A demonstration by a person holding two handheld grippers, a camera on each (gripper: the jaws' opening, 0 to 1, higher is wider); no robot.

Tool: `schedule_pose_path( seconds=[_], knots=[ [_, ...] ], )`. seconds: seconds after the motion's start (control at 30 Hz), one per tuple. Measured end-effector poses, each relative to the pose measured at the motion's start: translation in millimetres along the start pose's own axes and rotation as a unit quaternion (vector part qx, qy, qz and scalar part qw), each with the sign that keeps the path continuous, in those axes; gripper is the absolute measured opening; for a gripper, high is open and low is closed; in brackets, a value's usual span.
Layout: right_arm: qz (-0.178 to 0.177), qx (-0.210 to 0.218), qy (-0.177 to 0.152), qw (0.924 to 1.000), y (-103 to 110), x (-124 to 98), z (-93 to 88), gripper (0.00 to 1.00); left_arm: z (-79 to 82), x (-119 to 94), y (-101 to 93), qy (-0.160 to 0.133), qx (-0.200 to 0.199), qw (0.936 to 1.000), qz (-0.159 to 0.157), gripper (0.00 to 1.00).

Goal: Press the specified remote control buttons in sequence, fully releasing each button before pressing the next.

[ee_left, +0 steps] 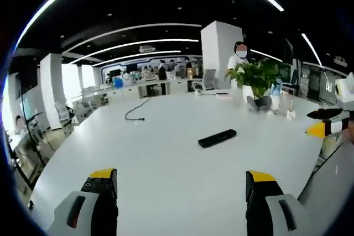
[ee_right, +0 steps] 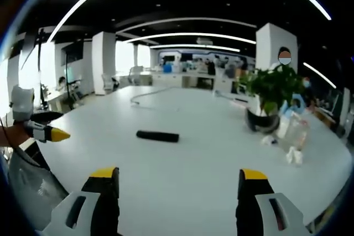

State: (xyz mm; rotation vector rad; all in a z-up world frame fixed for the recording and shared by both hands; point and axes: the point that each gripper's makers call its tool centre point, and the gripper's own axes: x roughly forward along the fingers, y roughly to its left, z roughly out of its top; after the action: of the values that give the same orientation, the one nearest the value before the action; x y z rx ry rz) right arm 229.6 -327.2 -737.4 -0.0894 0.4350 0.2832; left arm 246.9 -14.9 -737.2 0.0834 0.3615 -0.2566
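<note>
Remote control (ee_left: 217,137) untouched on table (ee_left: 166,158)

Slim black rectangular remote control (ee_left: 217,137) (ee_right: 157,135) lies flat on the white tabletop (ee_left: 166,164) (ee_right: 188,164), untouched, near centre.

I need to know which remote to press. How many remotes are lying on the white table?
1. The remote lies alone mid-table, ahead of both open claws, with the potted plant farther back. Others could be hidden behind the plant.
</note>
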Motion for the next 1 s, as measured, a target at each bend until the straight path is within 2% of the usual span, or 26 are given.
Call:
schedule_pose_path(
  seconds=[0.07, 0.1, 0.2, 0.33, 0.4, 0.43, 0.5, 0.57, 0.63, 0.73, 0.83, 1.0],
  knots=[
    [-0.001, 0.000, 0.001, 1.0000, -0.3, 0.2, -0.3, 0.87, -1.5, -0.9, 1.5, 0.004, 0.004, 1.0000, 0.003, 1.00],
    [-0.003, -0.001, 0.003, 1.0000, -0.6, 0.4, -0.8, 0.87, -4.6, -2.6, 4.2, 0.015, 0.016, 0.9997, 0.009, 1.00],
    [-0.002, -0.002, 0.005, 1.0000, -0.2, 1.0, -1.6, 0.87, -5.7, -7.1, 7.8, 0.010, 0.035, 0.9992, 0.014, 1.00],
    [-0.002, -0.004, 0.007, 1.0000, -0.3, 1.7, -2.4, 0.87, -7.1, -9.4, 20.0, -0.003, 0.010, 0.9995, 0.031, 1.00],
    [-0.002, -0.004, 0.008, 1.0000, -0.1, 1.8, -2.7, 0.87, -11.4, -8.5, 25.8, 0.002, 0.005, 0.9991, 0.041, 0.95],
    [-0.001, -0.007, 0.010, 0.9999, 0.2, 2.2, -3.7, 0.87, -12.5, -10.0, 31.5, 0.008, 0.018, 0.9981, 0.058, 0.91],
    [0.001, -0.010, 0.014, 0.9999, 1.3, 2.7, -5.1, 0.87, -5.2, -12.1, 34.2, -0.010, 0.042, 0.9964, 0.073, 0.84],
    [-0.002, -0.012, 0.015, 0.9998, 0.4, 2.8, -5.6, 0.87, -3.0, -11.9, 30.0, -0.019, 0.036, 0.9970, 0.066, 0.87],
    [-0.002, -0.010, 0.018, 0.9998, 0.0, 3.0, -6.3, 0.87, -6.5, -9.6, 28.8, -0.013, 0.035, 0.9975, 0.060, 0.91],
    [0.003, -0.011, 0.016, 0.9998, 2.4, 3.2, -5.6, 0.87, -4.6, -10.9, 27.6, -0.016, 0.048, 0.9966, 0.065, 0.95],
    [0.008, -0.018, 0.016, 0.9997, 6.5, 3.5, -4.9, 0.87, -1.9, -11.8, 24.7, -0.018, 0.040, 0.9971, 0.063, 1.00],
    [0.005, -0.016, 0.013, 0.9998, 4.8, 2.1, -4.2, 0.87, 1.5, -13.1, 23.5, -0.024, 0.035, 0.9972, 0.062, 1.00]
  ],
)
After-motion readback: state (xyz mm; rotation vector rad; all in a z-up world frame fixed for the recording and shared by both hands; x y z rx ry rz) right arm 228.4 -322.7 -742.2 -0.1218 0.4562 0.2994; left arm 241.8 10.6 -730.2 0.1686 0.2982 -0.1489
